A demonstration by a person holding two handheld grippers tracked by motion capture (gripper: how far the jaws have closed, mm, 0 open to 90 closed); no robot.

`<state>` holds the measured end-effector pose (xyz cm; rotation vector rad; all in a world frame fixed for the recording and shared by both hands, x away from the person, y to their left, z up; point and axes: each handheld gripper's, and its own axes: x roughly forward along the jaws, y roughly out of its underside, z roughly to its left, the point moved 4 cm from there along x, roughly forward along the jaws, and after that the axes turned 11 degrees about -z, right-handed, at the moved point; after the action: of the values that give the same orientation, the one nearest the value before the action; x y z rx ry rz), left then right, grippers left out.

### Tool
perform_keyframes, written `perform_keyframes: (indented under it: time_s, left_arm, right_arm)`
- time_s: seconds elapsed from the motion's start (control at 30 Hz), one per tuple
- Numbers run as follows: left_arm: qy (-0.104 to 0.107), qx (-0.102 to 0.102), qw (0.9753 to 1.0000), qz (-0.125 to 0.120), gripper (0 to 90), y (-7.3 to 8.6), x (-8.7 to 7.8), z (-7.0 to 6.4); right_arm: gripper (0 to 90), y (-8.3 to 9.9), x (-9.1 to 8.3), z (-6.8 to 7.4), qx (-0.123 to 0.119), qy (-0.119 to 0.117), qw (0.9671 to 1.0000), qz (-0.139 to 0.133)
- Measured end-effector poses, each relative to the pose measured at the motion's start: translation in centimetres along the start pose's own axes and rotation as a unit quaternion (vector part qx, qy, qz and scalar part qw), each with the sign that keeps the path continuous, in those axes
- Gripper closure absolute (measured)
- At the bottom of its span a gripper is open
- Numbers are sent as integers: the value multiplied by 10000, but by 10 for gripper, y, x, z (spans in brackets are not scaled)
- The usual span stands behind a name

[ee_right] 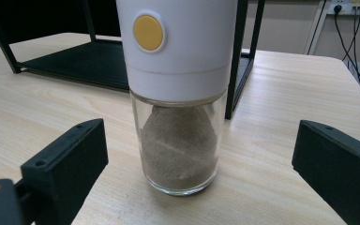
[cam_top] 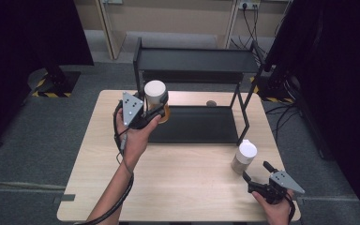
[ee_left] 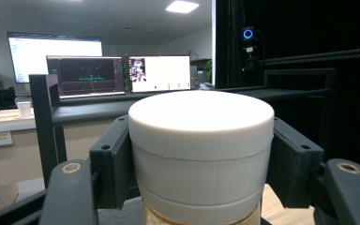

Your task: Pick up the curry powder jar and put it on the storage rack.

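Two jars (cam_top: 155,96) (cam_top: 243,157), two claws (cam_top: 155,108) (cam_top: 255,174)

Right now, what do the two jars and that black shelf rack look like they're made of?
Jar near the right gripper: clear glossy body, glass or hard plastic, showing grey-brown powder; matte white plastic-looking cap with a yellow button.
Jar clamped in the left gripper: smooth matte white lid, likely plastic; clear body with amber contents.
Shelf rack: thin square bars and flat trays, matte black, probably painted metal.
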<state>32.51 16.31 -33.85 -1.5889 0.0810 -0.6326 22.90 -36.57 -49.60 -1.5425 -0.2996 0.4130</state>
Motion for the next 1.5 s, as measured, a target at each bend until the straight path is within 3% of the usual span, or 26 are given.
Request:
perform_keyframes:
  time_s: [0.33,1.5]
  left_arm:
    - [-84,-66,9999,-72,336,-8,7,2]
    - [-221,26,9997,-138,336,-46,41,4]
  right_arm:
    - [41,0,0,-1,14,-11,10000,-5]
    - [41,0,0,-1,16,-11,10000,-8]
